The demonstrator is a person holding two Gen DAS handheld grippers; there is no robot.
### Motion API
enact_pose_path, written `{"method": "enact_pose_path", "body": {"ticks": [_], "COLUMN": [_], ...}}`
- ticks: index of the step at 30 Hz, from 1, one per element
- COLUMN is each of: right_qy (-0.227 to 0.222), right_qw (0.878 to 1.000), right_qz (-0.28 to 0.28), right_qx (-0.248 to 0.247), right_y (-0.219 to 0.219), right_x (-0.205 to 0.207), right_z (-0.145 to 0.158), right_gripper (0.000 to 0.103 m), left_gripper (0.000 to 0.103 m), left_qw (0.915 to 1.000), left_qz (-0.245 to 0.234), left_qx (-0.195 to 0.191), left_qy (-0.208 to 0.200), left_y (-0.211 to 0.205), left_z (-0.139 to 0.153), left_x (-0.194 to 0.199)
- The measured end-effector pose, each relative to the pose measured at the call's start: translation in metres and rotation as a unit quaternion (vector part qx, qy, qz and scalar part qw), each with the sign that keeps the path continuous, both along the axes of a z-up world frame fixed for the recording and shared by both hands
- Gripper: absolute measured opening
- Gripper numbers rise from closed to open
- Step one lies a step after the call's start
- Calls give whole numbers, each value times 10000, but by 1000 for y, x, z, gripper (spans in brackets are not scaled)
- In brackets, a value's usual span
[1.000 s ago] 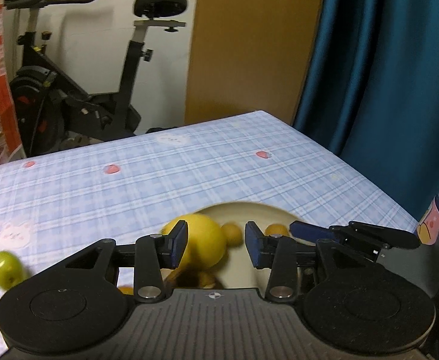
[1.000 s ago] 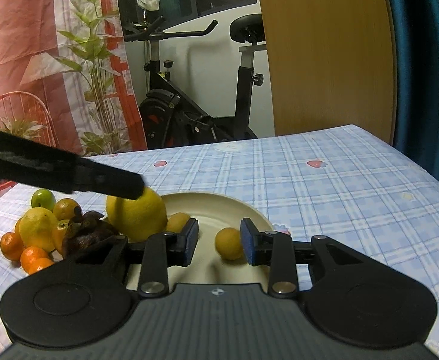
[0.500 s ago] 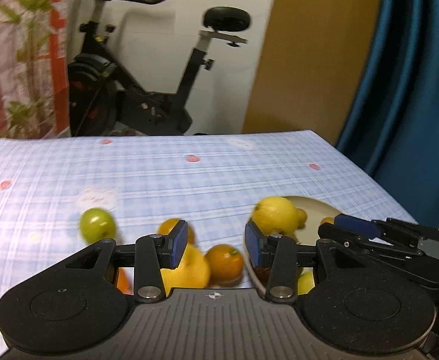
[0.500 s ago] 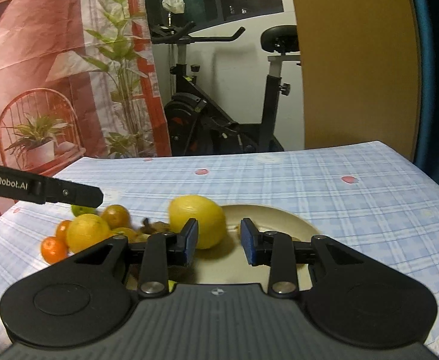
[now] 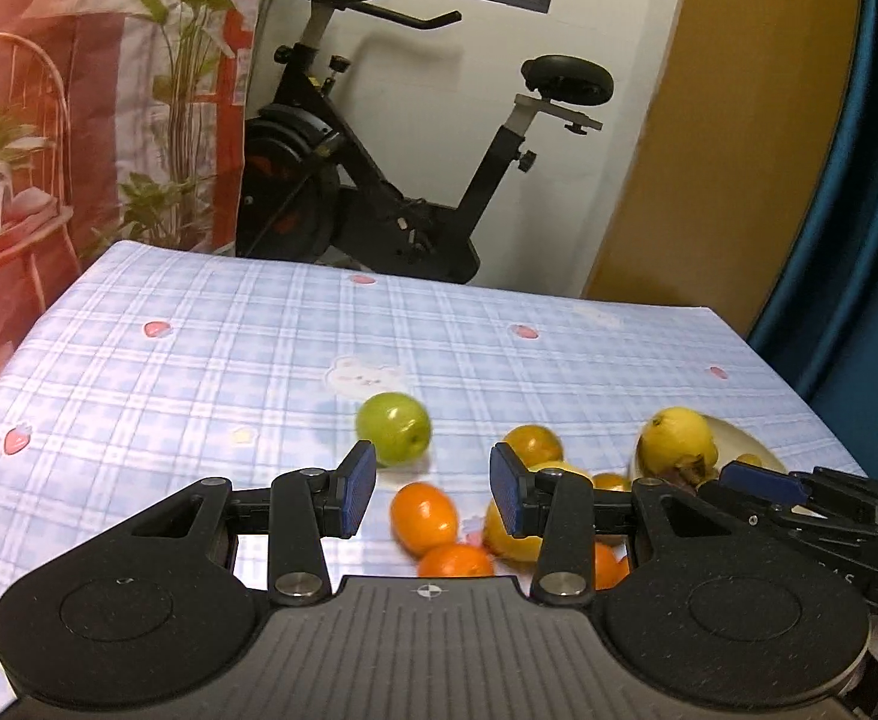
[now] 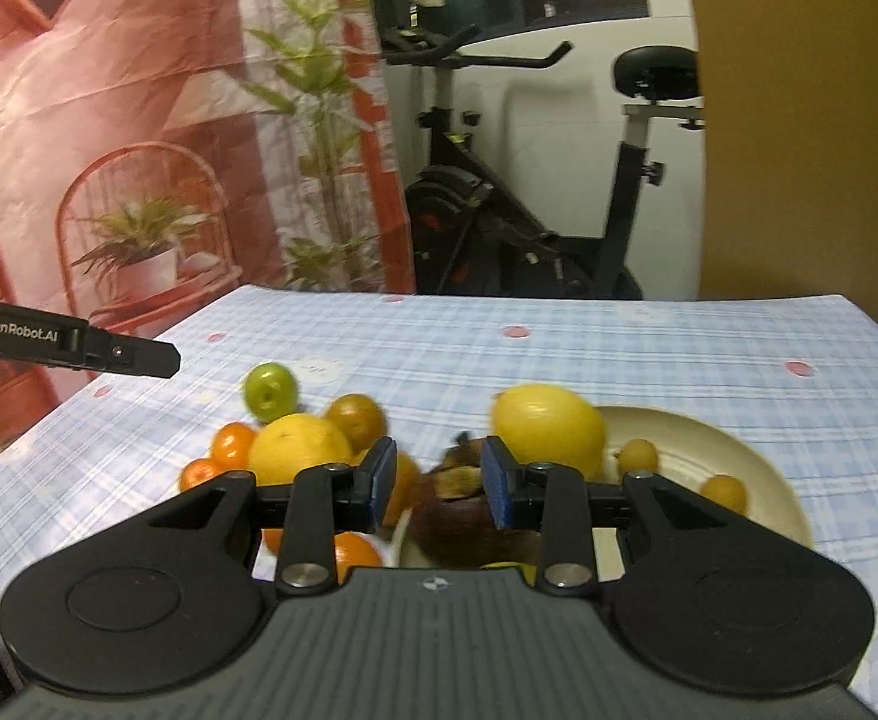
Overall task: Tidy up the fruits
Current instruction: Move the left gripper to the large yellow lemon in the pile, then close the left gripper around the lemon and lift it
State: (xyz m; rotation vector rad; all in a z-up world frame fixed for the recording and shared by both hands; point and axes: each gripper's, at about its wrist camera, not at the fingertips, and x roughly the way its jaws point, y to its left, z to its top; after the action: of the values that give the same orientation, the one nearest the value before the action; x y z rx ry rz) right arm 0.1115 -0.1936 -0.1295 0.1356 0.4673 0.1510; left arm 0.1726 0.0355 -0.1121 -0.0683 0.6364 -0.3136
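Ahead, my empty, slightly parted left gripper (image 5: 432, 495) and right gripper (image 6: 439, 483) overlook the checked tablecloth (image 5: 228, 360), bare to its far edge, exercise bike (image 5: 390, 180) beyond.

1. My left gripper (image 5: 429, 498) is matt black plastic with a ribbed grey deck, dull blue rubbery pads and shiny metal rivets.
2. My right gripper (image 6: 437, 483) has the same matt black plastic and blue pads.
3. The tablecloth (image 5: 246, 360) is soft-looking checked cloth, matt and smooth.
4. The green fruit (image 5: 393, 427) has smooth, glossy skin that catches the light.
5. The big lemon (image 6: 550, 423) has a duller, slightly pebbled yellow rind.
6. The plate (image 6: 757, 480) is cream, smooth and faintly shiny, like ceramic.
7. The curtain (image 5: 859, 240) is teal cloth with a satin sheen.
8. The exercise bike (image 5: 378, 180) is black painted metal.
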Motion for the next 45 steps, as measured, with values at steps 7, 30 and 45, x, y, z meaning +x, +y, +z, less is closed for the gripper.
{"method": "enact_pose_path", "body": {"ticks": [7,30,45], "right_qy": [67,597,596], "right_qw": [9992,9788,9713], "right_qz": [374,1719,1923], "right_qx": [-112,-943,-1263], "right_y": [21,69,75], "right_x": [11,76,80], "right_z": [-3,-23,-26], "right_gripper": [35,65,65], "left_gripper": [44,62,66], "left_qw": [10000,9894,9837], "left_qz": [-74,-947,-1132], "left_qx": [17,-551,-552], "left_qy": [48,949,1283], "left_y": [1,-24,-37], "left_z": [-6,-41,-60], "left_x": [0,37,53]}}
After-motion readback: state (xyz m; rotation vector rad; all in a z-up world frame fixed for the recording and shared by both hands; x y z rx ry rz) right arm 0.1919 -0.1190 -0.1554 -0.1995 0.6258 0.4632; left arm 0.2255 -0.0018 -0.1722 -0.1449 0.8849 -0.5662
